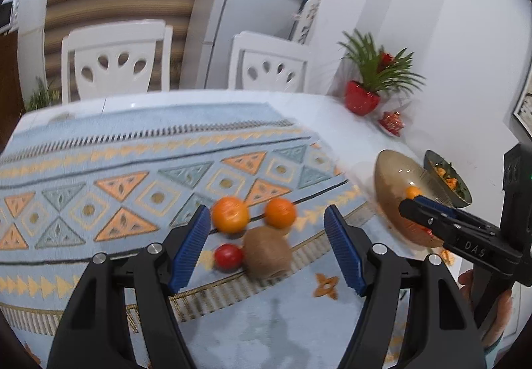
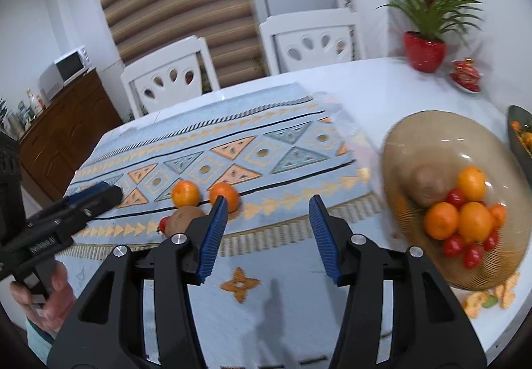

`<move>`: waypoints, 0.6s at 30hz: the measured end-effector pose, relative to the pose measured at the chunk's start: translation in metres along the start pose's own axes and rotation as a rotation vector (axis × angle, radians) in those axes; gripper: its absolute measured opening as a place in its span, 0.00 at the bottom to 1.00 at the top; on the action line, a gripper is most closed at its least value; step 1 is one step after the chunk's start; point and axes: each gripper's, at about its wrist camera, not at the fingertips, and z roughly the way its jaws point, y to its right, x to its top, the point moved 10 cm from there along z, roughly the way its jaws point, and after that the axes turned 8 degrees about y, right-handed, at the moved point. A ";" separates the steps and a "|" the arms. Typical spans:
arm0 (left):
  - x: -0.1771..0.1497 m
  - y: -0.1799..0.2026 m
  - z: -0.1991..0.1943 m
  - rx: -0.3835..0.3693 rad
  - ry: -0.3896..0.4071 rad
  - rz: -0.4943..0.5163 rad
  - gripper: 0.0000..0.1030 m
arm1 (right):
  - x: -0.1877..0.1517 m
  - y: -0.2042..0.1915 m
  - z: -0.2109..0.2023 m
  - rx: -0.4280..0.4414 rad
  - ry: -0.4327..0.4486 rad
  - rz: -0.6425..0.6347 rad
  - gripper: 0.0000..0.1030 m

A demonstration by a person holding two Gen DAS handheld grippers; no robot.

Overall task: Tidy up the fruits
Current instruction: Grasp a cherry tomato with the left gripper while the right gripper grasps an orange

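On the patterned cloth lie two oranges (image 1: 230,214) (image 1: 280,212), a brown kiwi (image 1: 267,252) and a small red tomato (image 1: 228,256). My left gripper (image 1: 267,222) is open just above them, its blue pads on either side of the group. The right wrist view shows the same oranges (image 2: 185,193) (image 2: 224,195), kiwi (image 2: 183,219) and tomato (image 2: 164,223). My right gripper (image 2: 267,214) hangs open and empty over the cloth. An amber glass bowl (image 2: 432,133) to its right holds several oranges, small tomatoes and a kiwi.
A dark green dish (image 1: 447,178) with fruit sits behind the bowl. A red-potted plant (image 2: 425,50) and a small red ornament (image 2: 465,76) stand at the table's far right. Two white chairs (image 2: 173,79) (image 2: 312,40) line the far edge. A person's hand holds each gripper.
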 end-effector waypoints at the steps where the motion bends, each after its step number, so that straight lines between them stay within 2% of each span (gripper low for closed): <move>1: -0.003 -0.004 0.004 0.002 -0.010 -0.005 0.68 | 0.000 -0.005 0.008 0.008 -0.014 -0.005 0.51; 10: -0.034 -0.050 0.042 0.046 -0.077 -0.089 0.65 | -0.020 -0.037 0.061 0.079 -0.112 -0.004 0.51; 14: -0.048 -0.060 0.053 0.045 -0.110 -0.103 0.56 | -0.032 -0.035 0.082 0.071 -0.132 0.040 0.51; 18: -0.053 -0.057 0.054 0.035 -0.116 -0.054 0.48 | -0.037 -0.028 0.102 0.079 -0.161 0.113 0.51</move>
